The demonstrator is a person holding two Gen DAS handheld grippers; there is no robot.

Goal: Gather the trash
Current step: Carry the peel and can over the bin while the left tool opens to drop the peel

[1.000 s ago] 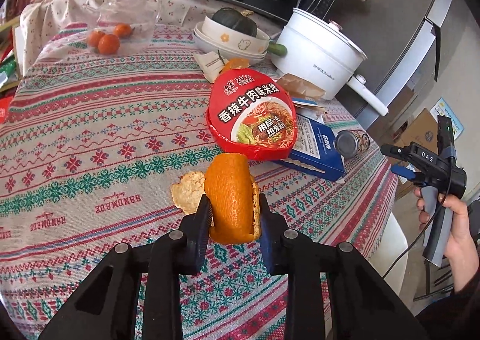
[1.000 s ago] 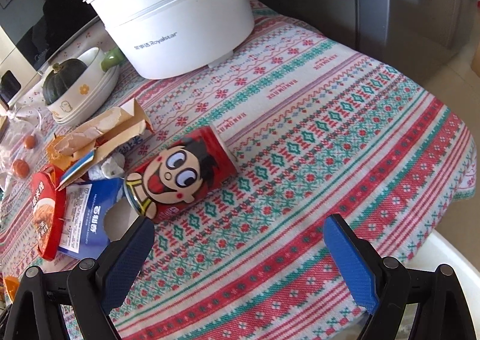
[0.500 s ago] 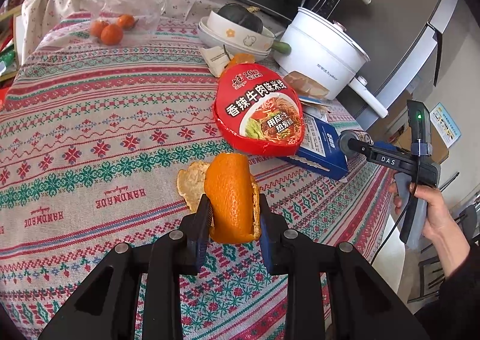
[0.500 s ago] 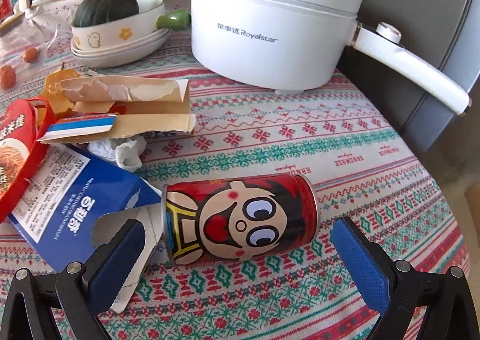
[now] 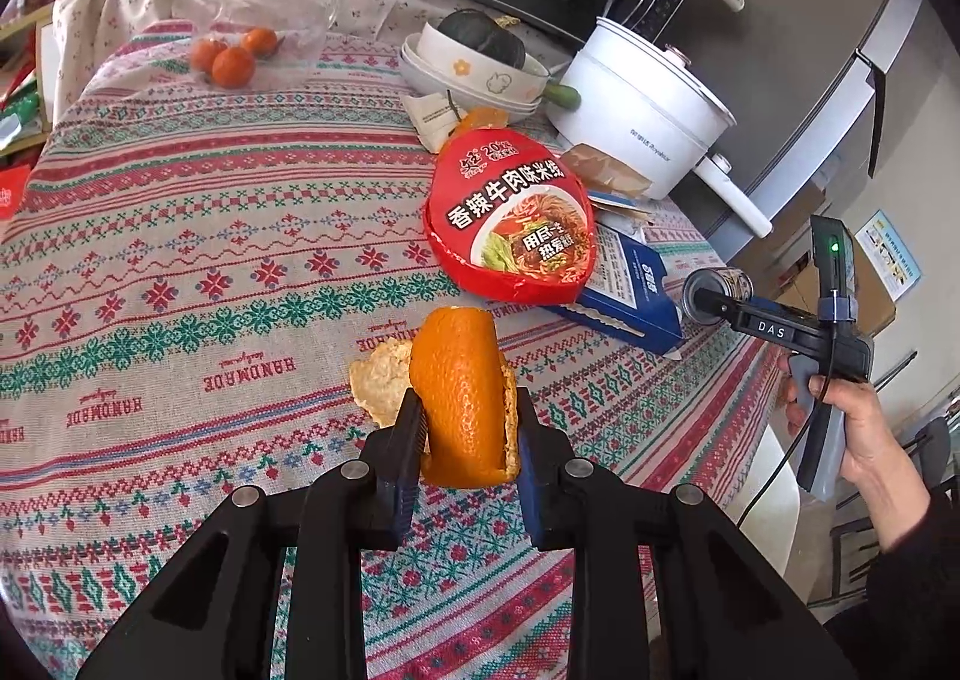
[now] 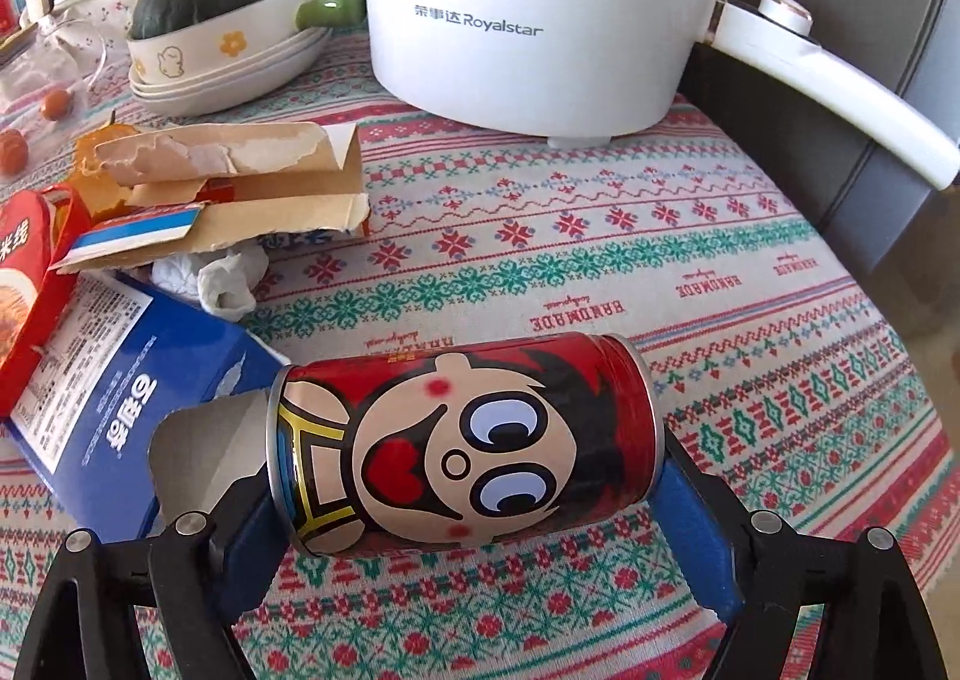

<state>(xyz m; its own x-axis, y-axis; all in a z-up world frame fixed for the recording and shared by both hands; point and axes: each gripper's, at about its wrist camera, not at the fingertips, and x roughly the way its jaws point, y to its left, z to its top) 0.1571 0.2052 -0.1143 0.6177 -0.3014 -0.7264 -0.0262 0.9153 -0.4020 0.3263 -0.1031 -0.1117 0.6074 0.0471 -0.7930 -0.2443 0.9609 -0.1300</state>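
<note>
I hold orange peel (image 5: 462, 398) clenched in left gripper (image 5: 465, 458); right gripper (image 6: 465, 506) jaws closing around can (image 6: 465, 440), contact unclear; noodle lid (image 5: 510, 218), blue box (image 6: 114, 380) remain on bench (image 6: 600, 236)

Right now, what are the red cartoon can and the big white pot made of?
The red cartoon can looks like thin metal: shiny silver rims, glossy printed wrap. The big white pot looks like smooth glossy plastic or coated metal; the outside alone does not tell which.
</note>
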